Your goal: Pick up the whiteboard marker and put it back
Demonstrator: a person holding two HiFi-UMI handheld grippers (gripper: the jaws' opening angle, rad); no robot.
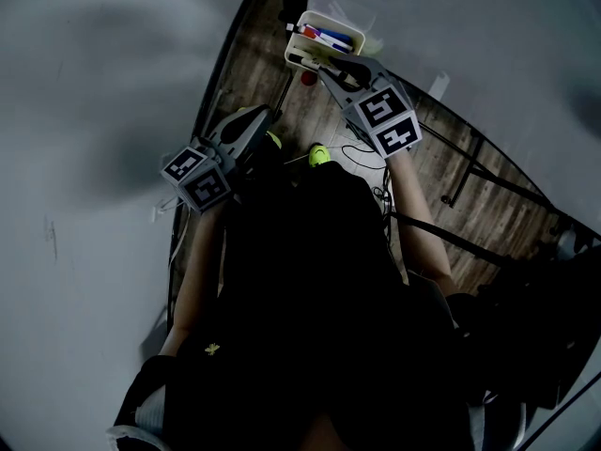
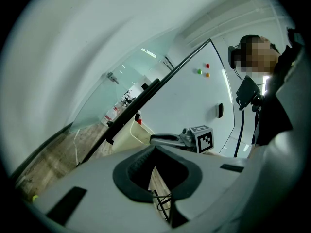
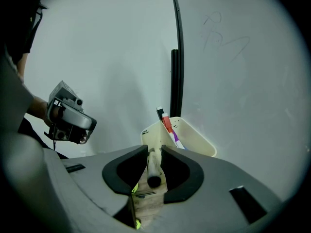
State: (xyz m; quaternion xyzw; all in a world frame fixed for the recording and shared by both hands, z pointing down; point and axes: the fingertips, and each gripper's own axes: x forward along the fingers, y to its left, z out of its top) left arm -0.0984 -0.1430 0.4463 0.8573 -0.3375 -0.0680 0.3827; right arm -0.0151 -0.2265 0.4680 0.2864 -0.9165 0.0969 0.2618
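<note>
Here, just short of the cream holder [image 3: 197,142] set against the whiteboard [image 3: 238,81], the right gripper [image 3: 154,152] has its fingers closed narrowly on the whiteboard marker [image 3: 153,171]. The marker's dark end faces the camera and its far end points at the holder's near wall. Other markers [image 3: 167,124] stand inside the holder. The left gripper [image 2: 155,148], off to the side, has its fingers drawn together with nothing between them.
</note>
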